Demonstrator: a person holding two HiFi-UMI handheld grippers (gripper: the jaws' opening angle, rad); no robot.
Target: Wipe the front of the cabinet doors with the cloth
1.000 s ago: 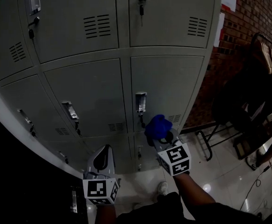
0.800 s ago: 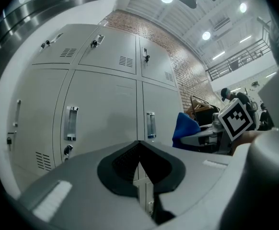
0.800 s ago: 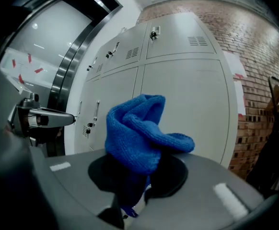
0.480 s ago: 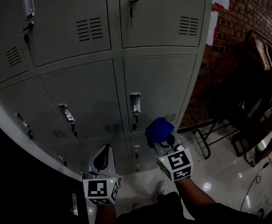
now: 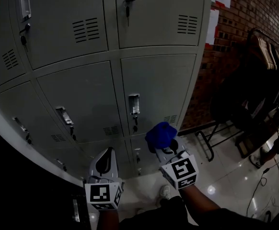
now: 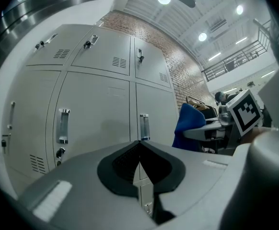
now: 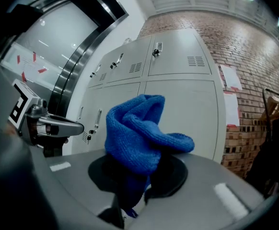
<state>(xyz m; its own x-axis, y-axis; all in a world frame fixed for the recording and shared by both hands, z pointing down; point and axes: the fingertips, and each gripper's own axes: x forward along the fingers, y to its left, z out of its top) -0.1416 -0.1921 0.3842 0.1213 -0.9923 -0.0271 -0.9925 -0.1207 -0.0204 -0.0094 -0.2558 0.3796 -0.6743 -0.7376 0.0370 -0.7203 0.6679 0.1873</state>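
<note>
A bunched blue cloth (image 5: 160,133) (image 7: 138,137) sticks out of my right gripper (image 5: 164,146), whose jaws are shut on it. It hangs a short way off the grey cabinet doors (image 5: 159,85), below and right of a door handle (image 5: 134,105); I cannot tell if it touches. In the left gripper view the cloth (image 6: 189,127) shows at the right, beside the right gripper's marker cube (image 6: 246,111). My left gripper (image 5: 105,161) (image 6: 139,163) is lower left, jaws shut together and empty, pointing at the lower doors (image 6: 98,111).
A brick wall (image 5: 245,28) flanks the cabinet on the right. Dark chairs and racks (image 5: 254,80) stand on the glossy tiled floor (image 5: 226,181), with cables and a person's foot (image 5: 256,161) at far right. A dark curved frame (image 5: 15,147) borders the cabinet's left.
The cabinet has shifted left and slightly up in the head view. My right gripper with the cloth has dropped a little and sits further from the door handle. The left gripper has stayed put.
</note>
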